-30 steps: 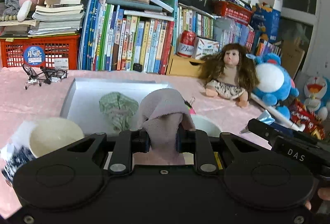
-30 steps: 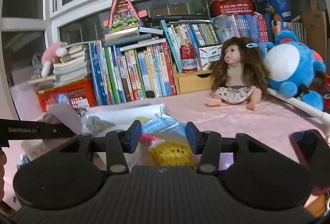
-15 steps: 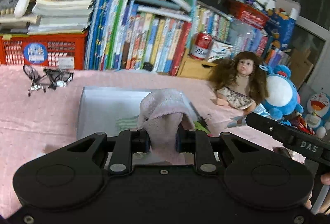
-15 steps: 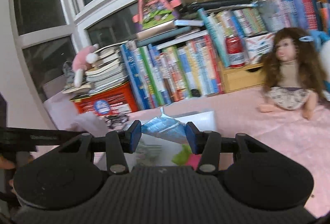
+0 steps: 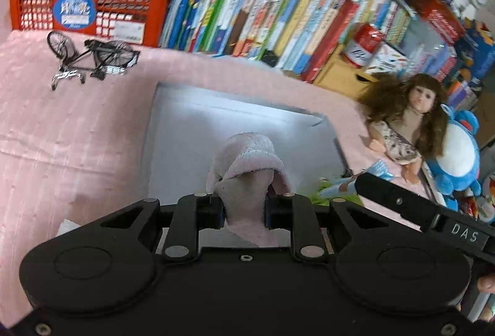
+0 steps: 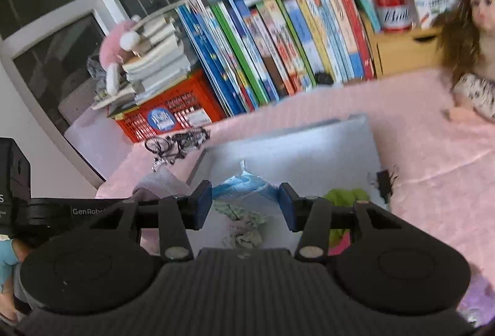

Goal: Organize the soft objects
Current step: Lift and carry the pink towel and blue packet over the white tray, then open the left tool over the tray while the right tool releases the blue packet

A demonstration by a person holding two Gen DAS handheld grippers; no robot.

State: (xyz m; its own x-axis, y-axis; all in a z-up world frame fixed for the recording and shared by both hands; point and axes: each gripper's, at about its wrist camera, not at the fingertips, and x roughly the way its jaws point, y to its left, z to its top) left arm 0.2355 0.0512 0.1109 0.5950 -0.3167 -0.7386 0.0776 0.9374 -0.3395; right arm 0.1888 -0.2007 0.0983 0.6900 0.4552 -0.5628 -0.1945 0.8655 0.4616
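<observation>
My left gripper is shut on a pale pink towel and holds it above the near part of a grey tray. My right gripper is shut on a blue and white soft packet, held over the same tray. In the right wrist view a green patterned cloth and a lime green soft item lie in the tray below. The right gripper's arm shows at the right of the left wrist view.
A pink cloth covers the table. A small model bicycle stands left of the tray. A red crate and a row of books line the back. A doll and a blue plush sit at the right.
Both grippers have risen and moved forward over the tray, tilting downward, each still holding its item. The bowl and yellow ball have dropped out of view.
</observation>
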